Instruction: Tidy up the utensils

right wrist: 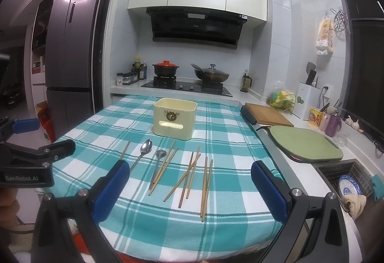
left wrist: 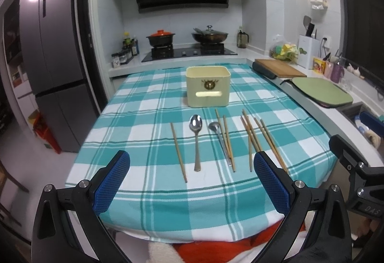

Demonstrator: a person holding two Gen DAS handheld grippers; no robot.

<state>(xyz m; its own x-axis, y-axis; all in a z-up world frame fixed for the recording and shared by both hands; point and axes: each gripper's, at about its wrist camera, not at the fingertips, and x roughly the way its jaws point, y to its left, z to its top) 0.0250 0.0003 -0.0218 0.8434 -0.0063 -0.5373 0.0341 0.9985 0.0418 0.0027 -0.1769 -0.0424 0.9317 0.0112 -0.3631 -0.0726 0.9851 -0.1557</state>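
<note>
Left view: my left tool (left wrist: 192,175) hangs spread and empty over the near tabletop (left wrist: 144,210) edge; spoons (left wrist: 196,140) and chopsticks (left wrist: 178,151) lie loose before the box (left wrist: 208,86).

Right view: right tool (right wrist: 189,187) likewise spread, nothing held. Nothing sorted yet, I judge; next, pinch a chopstick.

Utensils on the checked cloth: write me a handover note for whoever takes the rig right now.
Left gripper: open, empty, at the table's near edge.
Right gripper: open, empty, likewise.
Two spoons and the loose chopsticks lie flat on the tablecloth, in front of the cream holder.
Done: nothing visibly moved into the holder.
Left: all utensils.
</note>
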